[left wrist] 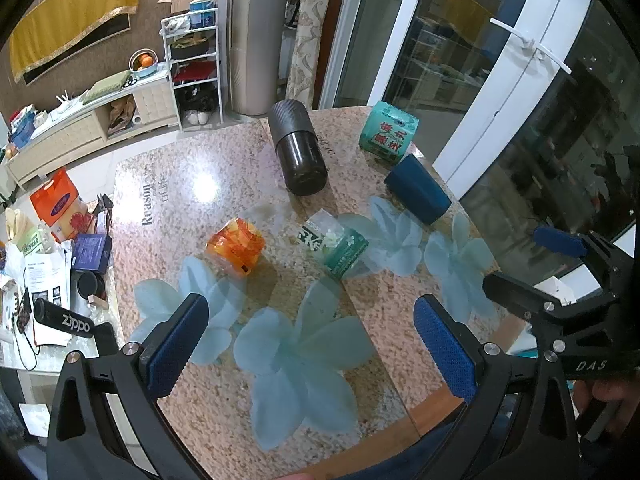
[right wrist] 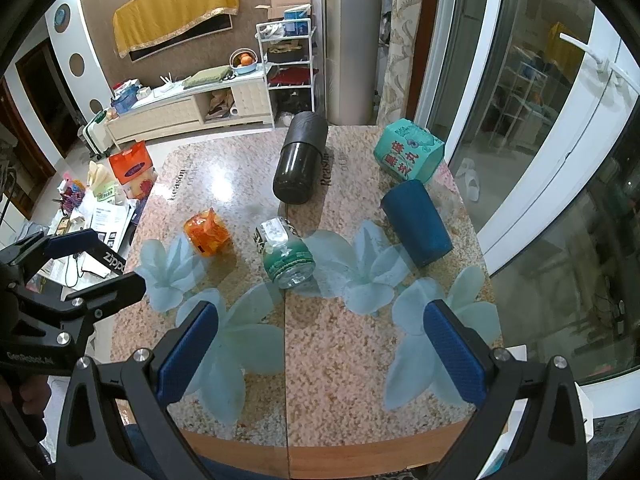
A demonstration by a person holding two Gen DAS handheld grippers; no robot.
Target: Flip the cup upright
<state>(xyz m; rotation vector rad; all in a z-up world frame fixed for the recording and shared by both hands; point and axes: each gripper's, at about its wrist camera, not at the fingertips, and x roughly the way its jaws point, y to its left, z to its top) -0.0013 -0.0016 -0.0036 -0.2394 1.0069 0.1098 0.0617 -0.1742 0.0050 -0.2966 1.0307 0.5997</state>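
A dark blue cup (left wrist: 418, 190) lies on its side at the right of the speckled table (left wrist: 224, 408). It also shows in the right wrist view (right wrist: 416, 222), its base nearer me, beyond and between my right fingers. My left gripper (left wrist: 312, 340) is open and empty, low over the near part of the table, well short of the cup. My right gripper (right wrist: 322, 344) is open and empty, also over the near part. The right gripper also shows at the right of the left wrist view (left wrist: 560, 268).
A black flask (right wrist: 298, 160) lies on its side at the back middle. A green-capped clear bottle (right wrist: 286, 256) and an orange packet (right wrist: 206, 232) lie mid-table. A teal tissue pack (right wrist: 408, 156) sits behind the cup. Glass doors stand to the right. A cluttered low table stands to the left.
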